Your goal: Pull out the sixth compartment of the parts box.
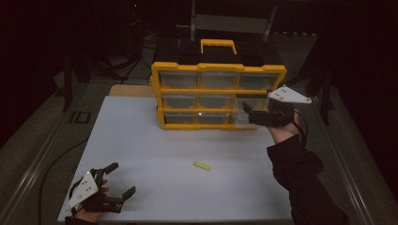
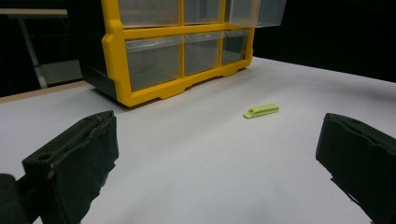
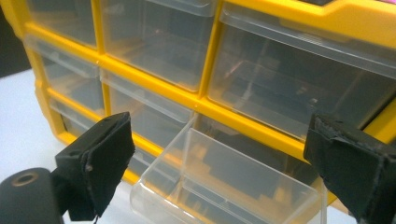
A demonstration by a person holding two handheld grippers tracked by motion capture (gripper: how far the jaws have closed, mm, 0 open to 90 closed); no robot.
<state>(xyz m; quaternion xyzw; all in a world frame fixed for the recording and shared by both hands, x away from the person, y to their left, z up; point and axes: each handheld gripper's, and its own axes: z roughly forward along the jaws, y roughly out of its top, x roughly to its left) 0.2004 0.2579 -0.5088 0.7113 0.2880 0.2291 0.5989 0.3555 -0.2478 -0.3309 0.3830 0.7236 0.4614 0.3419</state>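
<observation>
The right hand-held gripper (image 1: 248, 114) hovers with jaws wide and nothing between them at the pulled-out drawer (image 3: 224, 186) of the organizer (image 1: 218, 93) at the desk's (image 1: 141, 140) far edge. The left hand-held gripper (image 1: 119, 180), also wide and holding nothing, rests at the near left corner; a green piece (image 1: 201, 165) lies mid-desk.

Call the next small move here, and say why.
Probably bring the left claw forward to the small green piece and close on it. The right claw stands open in front of a clear drawer that is pulled out of the yellow organizer, and the drawer looks empty. The green piece lies loose on the white table, between the left claw's open jaws in its own view.
</observation>
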